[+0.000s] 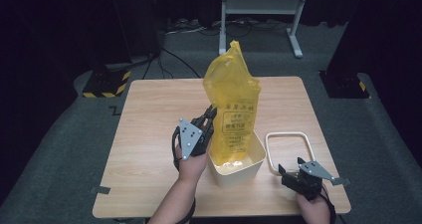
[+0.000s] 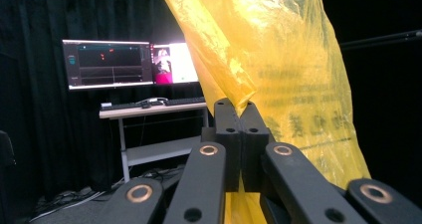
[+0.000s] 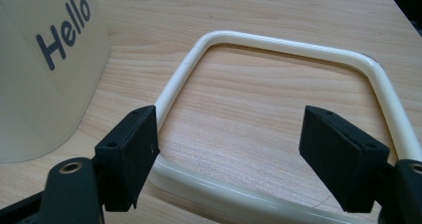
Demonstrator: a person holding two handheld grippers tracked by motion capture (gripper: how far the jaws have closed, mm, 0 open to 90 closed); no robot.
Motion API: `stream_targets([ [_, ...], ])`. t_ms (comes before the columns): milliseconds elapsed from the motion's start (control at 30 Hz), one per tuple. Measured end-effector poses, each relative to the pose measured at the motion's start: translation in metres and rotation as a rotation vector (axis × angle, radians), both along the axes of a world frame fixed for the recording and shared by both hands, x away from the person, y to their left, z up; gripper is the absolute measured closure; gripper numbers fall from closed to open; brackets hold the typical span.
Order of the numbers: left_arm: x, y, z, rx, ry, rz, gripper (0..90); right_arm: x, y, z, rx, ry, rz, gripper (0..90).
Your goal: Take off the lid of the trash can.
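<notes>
— So, count?
— One yellow bag [image 1: 233, 104], one cream bin [image 1: 238, 168], one white ring [image 1: 292, 152], one table [image 1: 149, 134].
— Left gripper [image 1: 211, 115]?
— Clenched on the bag's edge; the bag stands upright, bottom inside the bin.
— Right gripper [image 1: 291, 166]?
— Released, jaws wide, low over the ring's near side. Ring lies flat just beside the bin.
— Grippers total?
— Two.

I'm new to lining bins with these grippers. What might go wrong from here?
The left gripper pinches only one edge of the yellow bag, which stands tall out of the small bin; it may flop or tip the bin. The right gripper waits open by the white frame, steadying nothing.
</notes>
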State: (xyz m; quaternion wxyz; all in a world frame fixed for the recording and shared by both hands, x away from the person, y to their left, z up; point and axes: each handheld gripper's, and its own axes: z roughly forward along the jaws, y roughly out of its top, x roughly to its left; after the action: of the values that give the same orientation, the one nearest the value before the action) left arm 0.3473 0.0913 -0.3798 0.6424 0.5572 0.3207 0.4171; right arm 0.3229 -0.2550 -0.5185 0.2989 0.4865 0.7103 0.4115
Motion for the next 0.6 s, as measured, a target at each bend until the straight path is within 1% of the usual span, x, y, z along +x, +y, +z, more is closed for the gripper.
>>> stream_targets([
  [33, 0.0, 0.0, 0.0, 0.0, 0.0, 0.0, 89.6, 0.0, 0.0, 0.0, 0.001, 0.0, 0.0, 23.3],
  [67, -0.003, 0.001, -0.004, 0.01, 0.0, -0.004, 89.5, 0.0, 0.0, 0.0, 0.0, 0.0, 0.001, 23.3],
  [133, -0.005, 0.001, -0.006, 0.012, 0.003, -0.008, 89.5, 0.0, 0.001, 0.0, -0.002, -0.003, 0.002, 23.3],
  [167, -0.007, 0.001, -0.008, 0.018, 0.006, -0.014, 89.5, 0.0, 0.001, 0.0, -0.002, -0.003, 0.002, 23.3],
  [200, -0.009, 0.002, -0.011, 0.034, 0.004, -0.016, 89.5, 0.0, 0.001, 0.0, -0.002, -0.003, 0.002, 23.3],
  [267, -0.011, 0.002, -0.016, 0.027, 0.021, -0.03, 89.4, 0.0, 0.001, 0.0, -0.002, -0.002, 0.0, 23.3],
  [333, -0.014, 0.003, -0.02, 0.037, 0.034, -0.039, 89.3, 0.0, 0.001, 0.0, -0.006, -0.002, 0.0, 23.3],
  [400, -0.017, 0.004, -0.024, 0.055, 0.046, -0.05, 89.2, 0.0, 0.001, 0.0, -0.005, -0.001, 0.0, 23.3],
  [467, -0.021, 0.004, -0.028, 0.071, 0.067, -0.064, 89.1, 0.0, 0.002, 0.0, -0.007, -0.001, 0.002, 23.3],
  [500, -0.025, 0.004, -0.033, 0.095, 0.075, -0.063, 88.8, 0.0, 0.002, 0.0, -0.007, -0.002, 0.003, 23.3],
  [533, -0.027, 0.005, -0.035, 0.106, 0.079, -0.062, 88.6, 0.0, 0.003, 0.0, -0.008, -0.001, 0.005, 23.3],
  [567, -0.027, 0.005, -0.035, 0.106, 0.079, -0.062, 88.4, 0.0, 0.003, 0.0, -0.008, -0.001, 0.005, 23.3],
  [600, -0.028, 0.006, -0.037, 0.107, 0.091, -0.066, 88.4, -0.001, 0.003, 0.0, -0.007, -0.001, 0.004, 23.3],
])
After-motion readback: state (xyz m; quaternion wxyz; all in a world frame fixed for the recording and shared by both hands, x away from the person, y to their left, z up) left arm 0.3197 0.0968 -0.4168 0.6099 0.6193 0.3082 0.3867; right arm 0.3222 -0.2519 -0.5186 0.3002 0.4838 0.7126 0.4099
